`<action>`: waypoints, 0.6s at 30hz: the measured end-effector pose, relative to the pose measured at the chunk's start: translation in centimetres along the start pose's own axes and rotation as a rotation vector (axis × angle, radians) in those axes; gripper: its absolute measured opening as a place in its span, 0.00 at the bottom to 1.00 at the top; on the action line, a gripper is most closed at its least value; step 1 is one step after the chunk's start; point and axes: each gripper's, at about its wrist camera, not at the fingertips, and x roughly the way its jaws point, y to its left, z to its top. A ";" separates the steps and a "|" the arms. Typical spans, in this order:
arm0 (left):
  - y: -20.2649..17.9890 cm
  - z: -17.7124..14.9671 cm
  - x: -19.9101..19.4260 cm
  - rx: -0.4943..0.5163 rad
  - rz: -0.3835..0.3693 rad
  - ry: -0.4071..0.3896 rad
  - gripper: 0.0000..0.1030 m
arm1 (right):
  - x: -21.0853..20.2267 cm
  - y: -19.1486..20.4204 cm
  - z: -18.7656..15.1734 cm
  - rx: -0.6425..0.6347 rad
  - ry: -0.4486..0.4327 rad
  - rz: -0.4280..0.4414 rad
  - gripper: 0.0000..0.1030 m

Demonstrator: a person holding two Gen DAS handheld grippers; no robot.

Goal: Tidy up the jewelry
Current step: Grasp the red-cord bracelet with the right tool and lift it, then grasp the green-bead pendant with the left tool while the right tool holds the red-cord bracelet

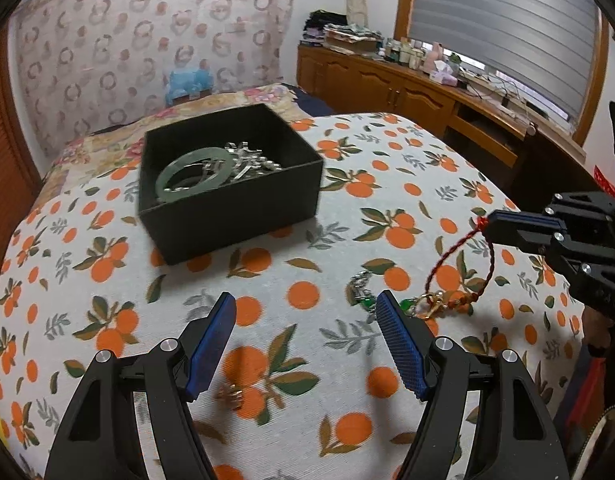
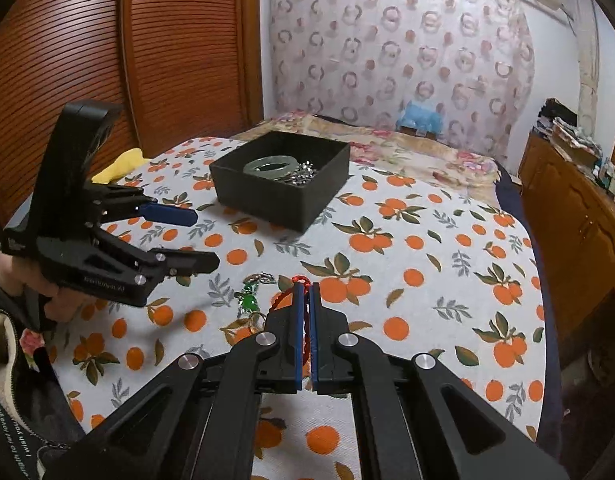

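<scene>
Right wrist view: orange-print cloth [image 2: 427,216], bearing a black box [image 2: 283,196] that holds a green bangle [image 2: 267,166] and silver pieces. Right gripper [image 2: 305,292] pinches a red cord bracelet [image 1: 459,252]; left gripper [image 1: 303,308] spread. Beside it, a green-beaded chain [image 2: 249,294], possibly a bracelet.

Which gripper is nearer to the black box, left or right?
Left. The left gripper, open, is just short of the black box's near-left side. The right gripper, shut on the red cord bracelet, is farther back.
</scene>
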 end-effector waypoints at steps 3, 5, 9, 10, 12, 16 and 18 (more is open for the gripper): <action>-0.8 0.3 0.6 0.016 -0.017 0.013 0.65 | -0.1 -0.3 -0.2 0.004 -0.001 -0.017 0.03; -1.3 0.4 1.2 0.026 -0.031 0.032 0.58 | -0.4 -0.4 -0.1 0.008 -0.017 -0.035 0.03; -2.2 0.5 2.4 0.050 -0.038 0.061 0.50 | -1.0 -0.8 0.3 0.020 -0.050 -0.057 0.03; -2.5 0.5 2.7 0.056 -0.041 0.068 0.47 | -1.1 -1.0 0.4 0.026 -0.056 -0.062 0.03; -2.8 0.5 3.0 0.061 -0.050 0.074 0.44 | -1.2 -1.5 0.4 0.038 -0.074 -0.088 0.03; -3.3 0.4 3.1 0.072 -0.067 0.070 0.32 | -0.6 -1.7 0.2 0.048 -0.059 -0.073 0.03; -3.4 0.3 3.0 0.077 -0.080 0.067 0.27 | -0.2 -1.6 -0.1 0.054 -0.044 -0.028 0.03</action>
